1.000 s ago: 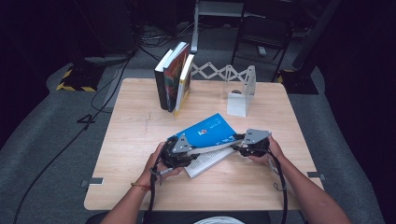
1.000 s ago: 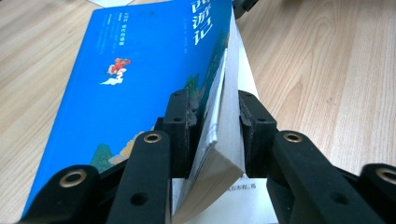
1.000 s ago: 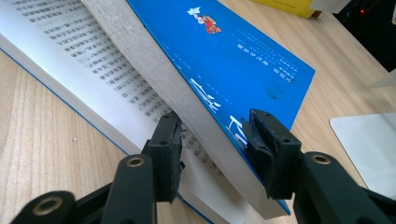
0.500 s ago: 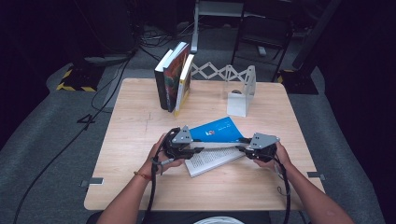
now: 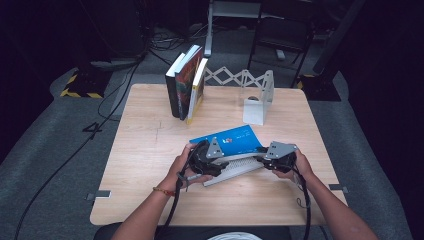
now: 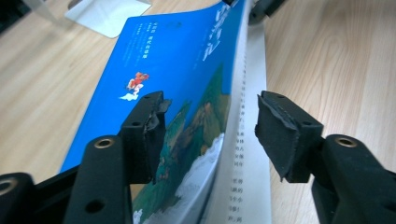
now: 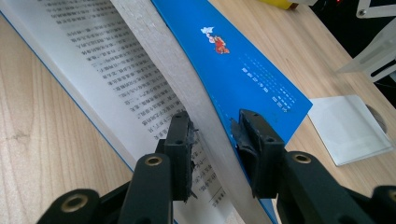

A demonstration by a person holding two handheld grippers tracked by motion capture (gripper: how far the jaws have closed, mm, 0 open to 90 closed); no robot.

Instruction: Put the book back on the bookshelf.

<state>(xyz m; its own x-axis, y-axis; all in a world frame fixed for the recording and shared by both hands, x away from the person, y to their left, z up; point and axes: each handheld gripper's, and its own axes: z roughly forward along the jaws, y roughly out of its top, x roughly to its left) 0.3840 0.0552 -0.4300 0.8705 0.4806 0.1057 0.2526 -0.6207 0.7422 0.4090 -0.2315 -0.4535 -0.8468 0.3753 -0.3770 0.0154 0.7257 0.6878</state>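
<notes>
The left gripper (image 6: pixel 210 135) has just been opening — its jaws now stand apart around the blue book (image 5: pixel 227 141), pads off the cover, so it has released its end. The right gripper (image 7: pixel 212 140) stays clenched on the lifted block of pages at the book's right end. The book lies open near the table's (image 5: pixel 145 165) middle, between the 2 grippers — probably being opened or paged through.

Both claws are looking black and chunky. The left claw (image 5: pixel 220 161) and the right claw (image 5: pixel 260 161) are each wearing a grey three-cornered plate on top. Black cables are trailing from them. Round screw holes are showing, and the soft pads (image 6: pixel 275 135) are looking frayed.
</notes>
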